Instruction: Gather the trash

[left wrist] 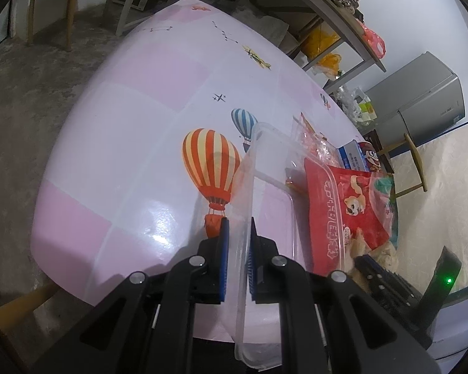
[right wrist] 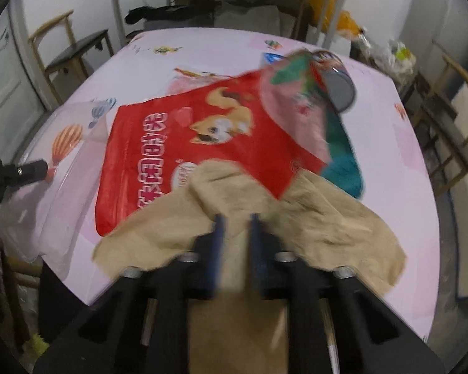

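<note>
L gripper [left wrist: 237, 227] pinches clear tray [left wrist: 266, 143] w/ red bag [left wrist: 343, 199]; R gripper [right wrist: 236, 227] clamps tan paper [right wrist: 234, 268].

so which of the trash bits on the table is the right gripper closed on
The tan paper napkin nearest the table edge: the right gripper pinches its crumpled middle. The red snack bag lies partly under it, ungripped, and the can lies farther back.
</note>
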### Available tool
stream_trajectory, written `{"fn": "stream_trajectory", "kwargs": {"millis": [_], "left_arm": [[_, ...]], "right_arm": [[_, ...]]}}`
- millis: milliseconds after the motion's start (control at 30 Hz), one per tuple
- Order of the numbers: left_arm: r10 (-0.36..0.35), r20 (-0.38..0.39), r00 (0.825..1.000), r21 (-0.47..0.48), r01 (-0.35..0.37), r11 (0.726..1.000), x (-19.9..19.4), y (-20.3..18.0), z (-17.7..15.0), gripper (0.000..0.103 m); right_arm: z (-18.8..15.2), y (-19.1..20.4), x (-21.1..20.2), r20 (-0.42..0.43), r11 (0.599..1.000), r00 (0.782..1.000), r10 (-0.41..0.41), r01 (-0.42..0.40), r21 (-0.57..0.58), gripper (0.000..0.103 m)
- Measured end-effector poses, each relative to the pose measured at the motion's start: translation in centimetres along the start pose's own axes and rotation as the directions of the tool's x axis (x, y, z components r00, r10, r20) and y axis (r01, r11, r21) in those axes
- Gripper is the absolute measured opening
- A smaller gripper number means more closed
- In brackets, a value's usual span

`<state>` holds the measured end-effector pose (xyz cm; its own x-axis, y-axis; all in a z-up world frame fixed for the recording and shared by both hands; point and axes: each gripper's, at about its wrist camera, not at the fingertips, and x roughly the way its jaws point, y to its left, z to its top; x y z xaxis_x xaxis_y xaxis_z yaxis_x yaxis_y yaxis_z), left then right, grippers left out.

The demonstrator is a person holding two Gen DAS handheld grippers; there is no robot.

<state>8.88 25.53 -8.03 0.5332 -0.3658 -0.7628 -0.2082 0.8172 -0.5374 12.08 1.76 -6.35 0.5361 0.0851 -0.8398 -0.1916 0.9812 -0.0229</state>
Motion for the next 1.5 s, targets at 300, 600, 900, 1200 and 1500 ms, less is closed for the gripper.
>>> {"fn": "stream_trajectory", "kwargs": {"millis": [300, 600, 900, 1200, 1500], "left_arm": [[0.016, 0.008, 1.0, -0.001, -0.016, 1.0, -0.2, -0.2, -0.1, 0.01], [0.04, 0.015, 0.999, 0.004, -0.04, 0.999, -0.3, -0.5, -0.2, 0.01], [0.059, 0.014, 0.998, 0.006, -0.059, 0.998, -0.3, -0.8, -0.1, 0.01], [0.084, 0.018, 0.996, 0.006, -0.084, 0.996, -0.3, -1.0, 0.0, 0.01], [0.092, 0.008, 0.996, 0.02, -0.092, 0.996, 0.0, -1.5, -0.1, 0.01]], "right_arm": [[-2.3, -5.8, -4.9, 0.124, 0.979, 0.986, 0.109, -0.128, 0.157, 0.0], [-6.2, -12.8, -3.9, 0.077, 0.934, 0.997, 0.031, -0.057, 0.352, 0.002], [-2.6, -15.9, -6.6, 0.315, 0.824, 0.92, 0.232, -0.358, 0.439, 0.0], [-5.1, -17.7, -3.5, 0.322, 0.786, 0.926, 0.198, -0.346, 0.512, 0.0], [-5.6, -18.9, -2.2, 0.244, 0.747, 0.936, 0.252, -0.349, 0.566, 0.052]]}}
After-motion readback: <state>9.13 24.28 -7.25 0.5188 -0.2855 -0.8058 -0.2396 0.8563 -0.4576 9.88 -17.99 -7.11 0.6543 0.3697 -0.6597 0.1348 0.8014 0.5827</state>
